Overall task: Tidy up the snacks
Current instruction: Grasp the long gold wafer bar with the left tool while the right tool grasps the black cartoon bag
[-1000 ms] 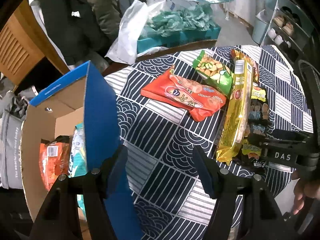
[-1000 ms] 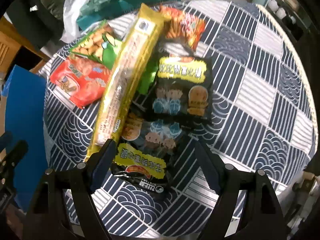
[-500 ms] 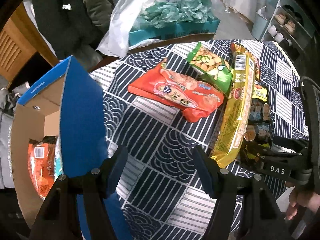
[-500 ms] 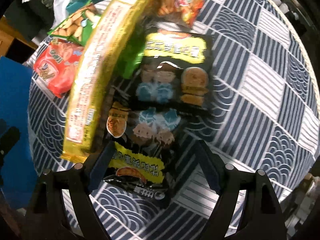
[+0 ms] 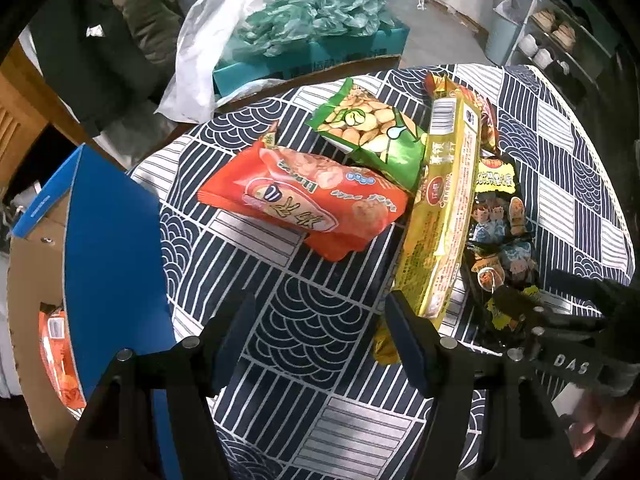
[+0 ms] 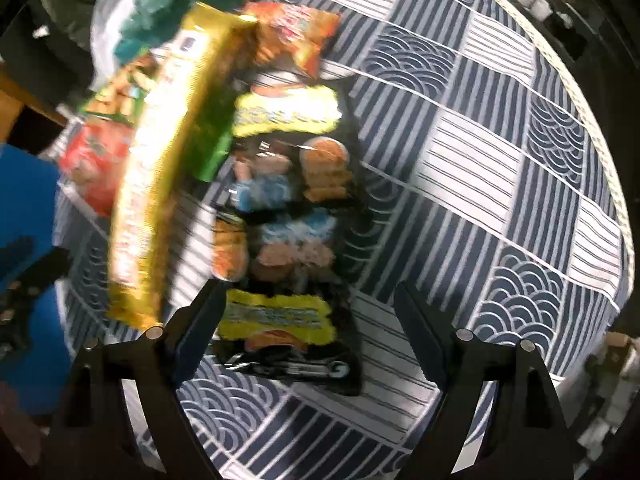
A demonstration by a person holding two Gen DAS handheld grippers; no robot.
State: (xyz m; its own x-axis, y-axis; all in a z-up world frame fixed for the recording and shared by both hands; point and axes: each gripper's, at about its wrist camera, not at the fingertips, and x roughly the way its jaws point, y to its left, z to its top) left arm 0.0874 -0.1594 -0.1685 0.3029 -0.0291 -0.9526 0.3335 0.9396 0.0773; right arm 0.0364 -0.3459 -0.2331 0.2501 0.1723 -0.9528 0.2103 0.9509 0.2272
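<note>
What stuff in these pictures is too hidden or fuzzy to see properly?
- Cardboard box, left wrist view: its blue flap hides most of what is inside; only a bit of an orange packet shows.
- Long yellow packet, right wrist view: motion blur makes its print unreadable.
- Orange-yellow bag, right wrist view: blurred, partly under other packets.
- Shelf items, left wrist view: too small to identify.

You've pushed the right gripper [image 6: 308, 316] forward — the near black snack bag [image 6: 288, 320] now sits low between its spread fingers. The blue box [image 5: 116, 256] has slid to the frame's left edge.
</note>
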